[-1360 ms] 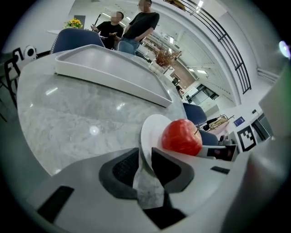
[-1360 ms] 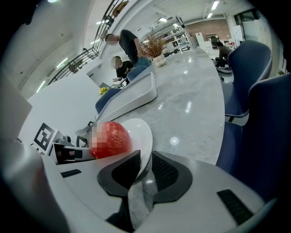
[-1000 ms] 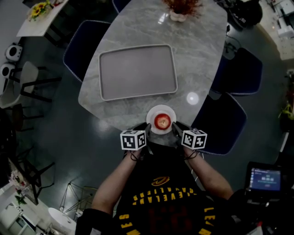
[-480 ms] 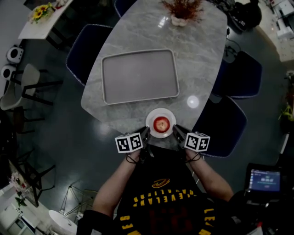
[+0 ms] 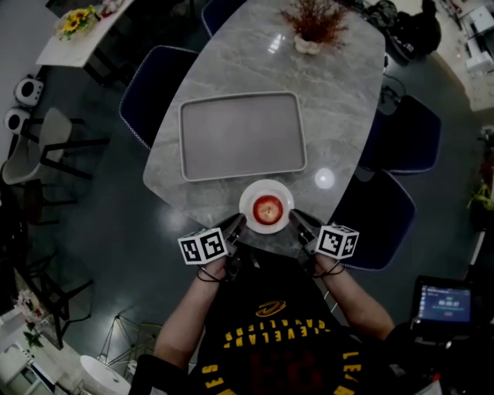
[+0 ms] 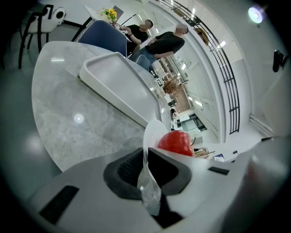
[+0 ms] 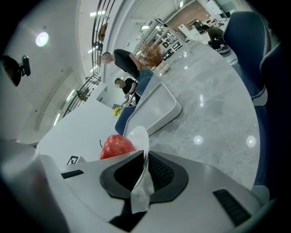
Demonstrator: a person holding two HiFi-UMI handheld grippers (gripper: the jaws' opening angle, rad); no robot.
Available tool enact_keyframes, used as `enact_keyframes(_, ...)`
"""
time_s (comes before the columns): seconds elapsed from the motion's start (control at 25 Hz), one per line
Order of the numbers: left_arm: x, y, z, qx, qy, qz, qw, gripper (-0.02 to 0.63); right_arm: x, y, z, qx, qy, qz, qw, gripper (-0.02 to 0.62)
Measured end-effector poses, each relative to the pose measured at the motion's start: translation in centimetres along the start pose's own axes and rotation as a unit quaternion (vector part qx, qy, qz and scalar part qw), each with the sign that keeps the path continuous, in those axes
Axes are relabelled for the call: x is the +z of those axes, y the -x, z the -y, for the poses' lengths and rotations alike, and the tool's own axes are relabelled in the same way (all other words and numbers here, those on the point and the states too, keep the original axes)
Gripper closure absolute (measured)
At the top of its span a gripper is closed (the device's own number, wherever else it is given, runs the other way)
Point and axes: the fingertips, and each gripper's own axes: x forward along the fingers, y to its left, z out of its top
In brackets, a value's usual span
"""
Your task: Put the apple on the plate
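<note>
Grey marble table (image 5: 340,92), oval. Grey tray (image 5: 241,136) lay at its middle, long side across. White vase (image 5: 309,45) with dried sprigs stood at far end, well apart from tray. Blue chair (image 5: 150,85) stood at left side; far chair (image 5: 409,127) and near chair (image 5: 374,224) at right. Side table (image 5: 73,35) with yellow flowers (image 5: 68,17) stood far left. Lit screen (image 5: 445,301) showed lower right. Person in black (image 6: 166,43) and second person (image 6: 138,31) were beyond table.
</note>
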Motion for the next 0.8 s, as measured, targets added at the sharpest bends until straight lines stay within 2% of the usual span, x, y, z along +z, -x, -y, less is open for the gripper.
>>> enact_keyframes(0.44, 8.1, 3.2, 3.6, -0.067, 0.022, 0.057, 0.9959, 0.578, 6.4, -2.1, -7.2, 0.086, -0.018, 0.043, 0.995, 0.563)
enact_keyframes(0.8, 14.3, 3.7, 4.4, -0.088, 0.012, 0.079, 0.9929, 0.578, 11.3, -5.4, -10.7, 0.126, -0.016, 0.059, 0.990, 0.566)
